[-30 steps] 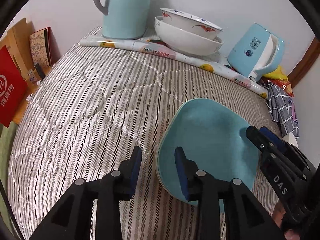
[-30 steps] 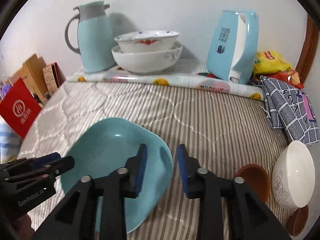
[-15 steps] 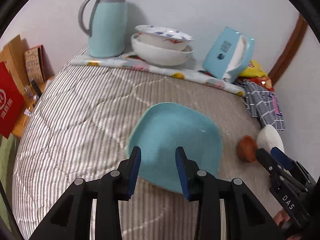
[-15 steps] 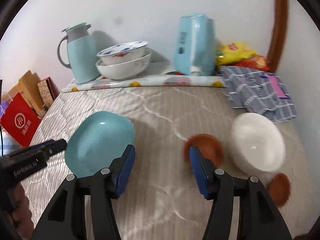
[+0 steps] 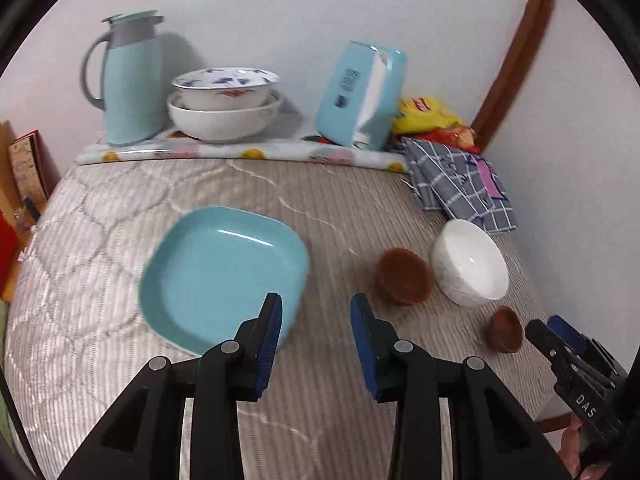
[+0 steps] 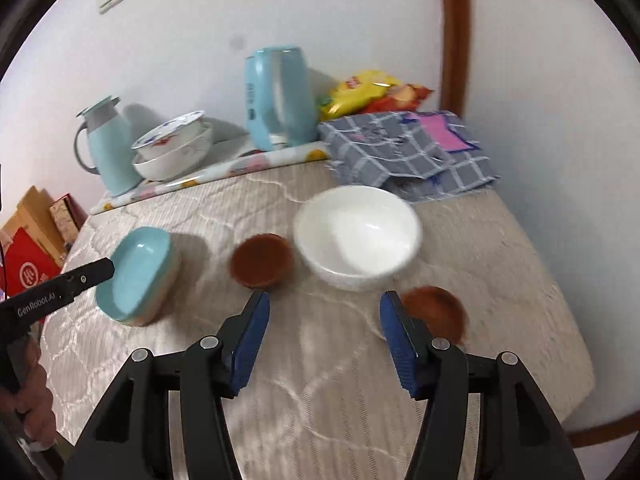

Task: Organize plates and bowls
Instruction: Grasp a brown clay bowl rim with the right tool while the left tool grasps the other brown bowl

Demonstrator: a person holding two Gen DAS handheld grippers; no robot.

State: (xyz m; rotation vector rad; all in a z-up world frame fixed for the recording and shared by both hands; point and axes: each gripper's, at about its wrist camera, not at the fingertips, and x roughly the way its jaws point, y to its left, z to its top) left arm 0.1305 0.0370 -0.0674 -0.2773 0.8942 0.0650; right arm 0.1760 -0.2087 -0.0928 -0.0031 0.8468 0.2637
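Note:
A light blue square plate [image 5: 224, 272] lies on the striped quilted surface; in the right wrist view it [image 6: 134, 272] shows as a stack edge at left. A white bowl [image 5: 470, 264] [image 6: 358, 234] sits at the right with a brown bowl [image 5: 404, 276] [image 6: 262, 260] beside it and a smaller brown bowl [image 5: 505, 328] [image 6: 434, 310] nearer. My left gripper [image 5: 316, 344] is open and empty, just in front of the plate's near edge. My right gripper [image 6: 324, 344] is wide open and empty, in front of the white bowl.
At the back stand a blue jug [image 5: 128, 80], two stacked white patterned bowls [image 5: 224, 104], a blue tissue box [image 5: 360, 96], snack bags [image 5: 432, 116] and a folded checked cloth [image 5: 460, 184]. Boxes [image 6: 32, 248] stand off the left edge.
Both grippers have pulled back and risen away from the blue plate. The right gripper opened wider and swung right toward the white and brown bowls. The plate lies released.

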